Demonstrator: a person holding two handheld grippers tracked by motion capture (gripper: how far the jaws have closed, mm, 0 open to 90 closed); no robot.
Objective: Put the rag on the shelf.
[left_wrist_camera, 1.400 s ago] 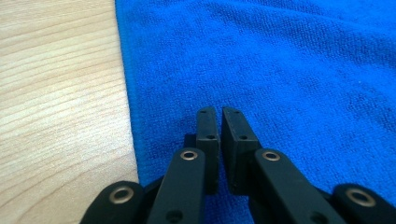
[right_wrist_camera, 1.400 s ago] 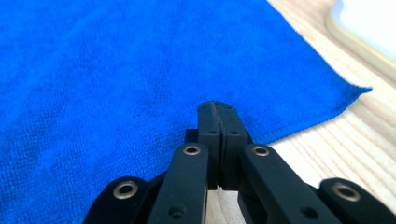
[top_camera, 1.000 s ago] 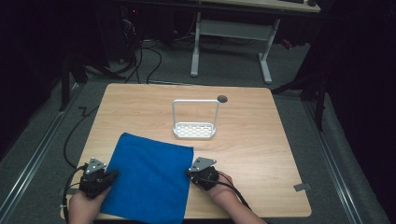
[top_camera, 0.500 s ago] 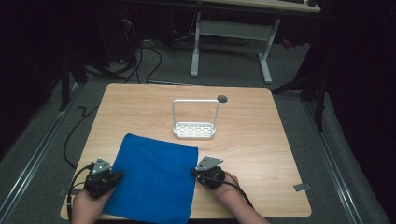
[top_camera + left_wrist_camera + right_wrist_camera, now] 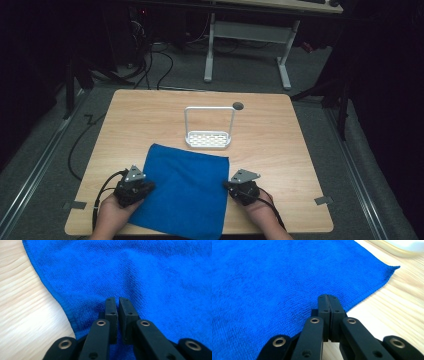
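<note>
A blue cloth [image 5: 185, 190] lies flat on the near half of the wooden table [image 5: 280, 135], its near edge reaching the table's front edge. My left gripper [image 5: 149, 186] sits at the cloth's left edge. In the left gripper view the jaws [image 5: 118, 300] are pinched on the blue cloth [image 5: 150, 270], with a raised fold running away from their tips. My right gripper [image 5: 226, 185] sits at the cloth's right edge. In the right gripper view it [image 5: 328, 297] is pressed shut on the hem of the cloth [image 5: 262, 277].
A white wire rack [image 5: 209, 137] with a tall handle stands just beyond the cloth's far edge, and its base [image 5: 402, 245] shows blurred in the right gripper view. A dark round hole [image 5: 238, 105] is near the table's back edge. Desk legs and cables lie beyond the table.
Both grippers have slid toward the person at the cloth's side edges. The cloth has shifted slightly nearer with them.
</note>
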